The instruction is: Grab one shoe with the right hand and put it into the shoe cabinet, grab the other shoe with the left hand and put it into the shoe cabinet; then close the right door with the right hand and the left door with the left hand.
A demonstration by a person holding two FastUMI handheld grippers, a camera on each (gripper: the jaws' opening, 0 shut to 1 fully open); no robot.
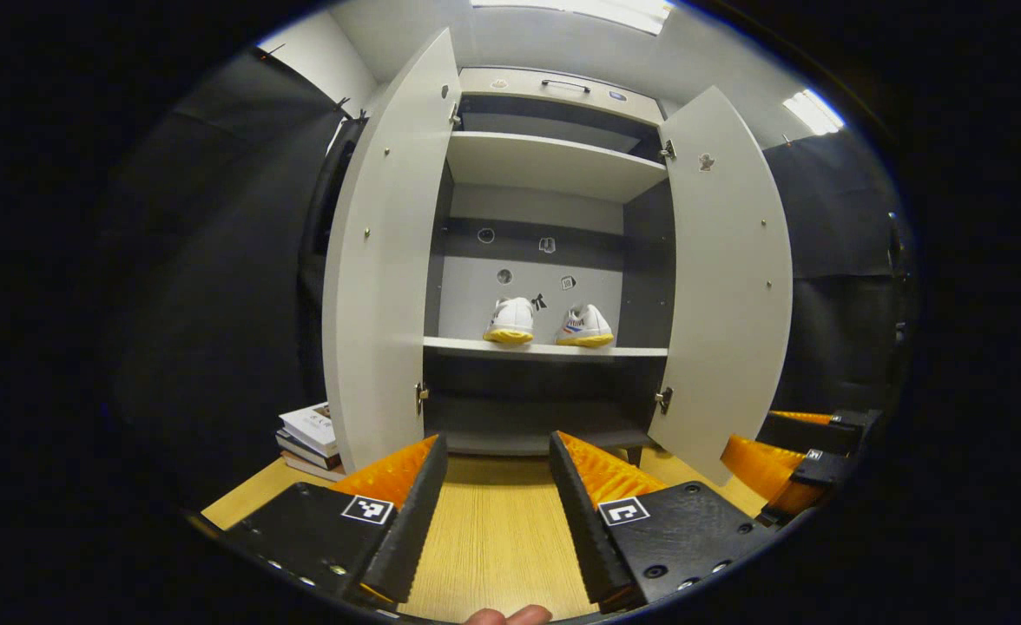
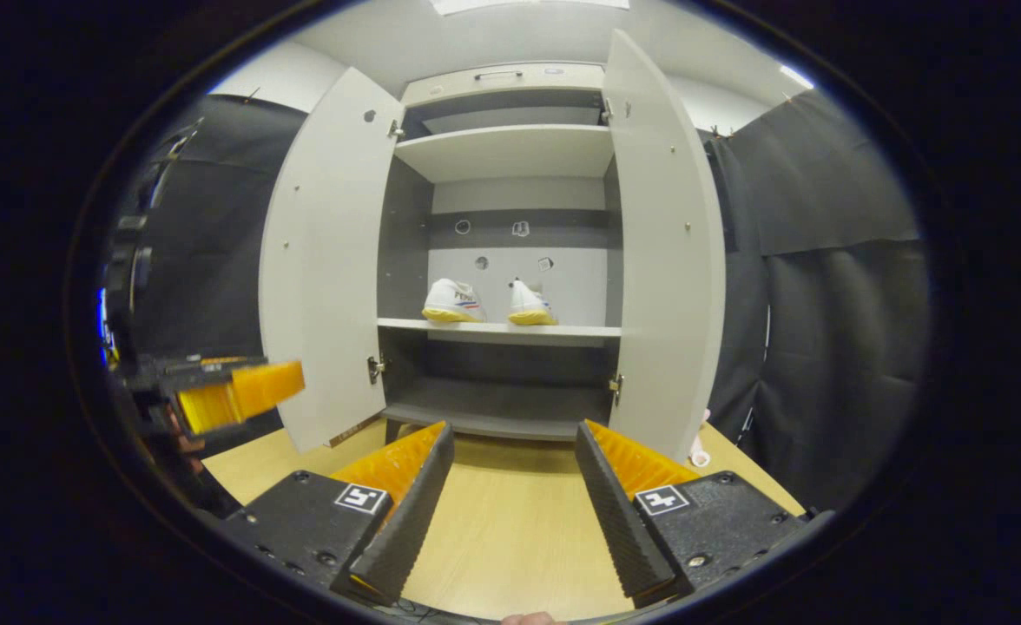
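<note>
1. Wooden table [image 1: 493, 521] carries the shoe cabinet [image 1: 554, 165], black cloth hanging on both sides.
2. Left door [image 1: 380, 269] and right door [image 1: 727, 278] both stand wide open.
3. Two shoes [image 1: 510, 321] [image 1: 584, 327] sit side by side on the middle shelf [image 1: 545, 350].
4. Books [image 1: 311, 438] are stacked beside the left door.
5. Left gripper [image 1: 497, 473]: fingers spread, nothing between them.
6. Right gripper [image 2: 515, 464]: fingers spread, nothing between them, low before the cabinet.

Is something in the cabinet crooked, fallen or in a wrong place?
Nothing stands out. Both shoes stand upright, side by side on the middle shelf. Both doors hang open; they are not closed yet.
</note>
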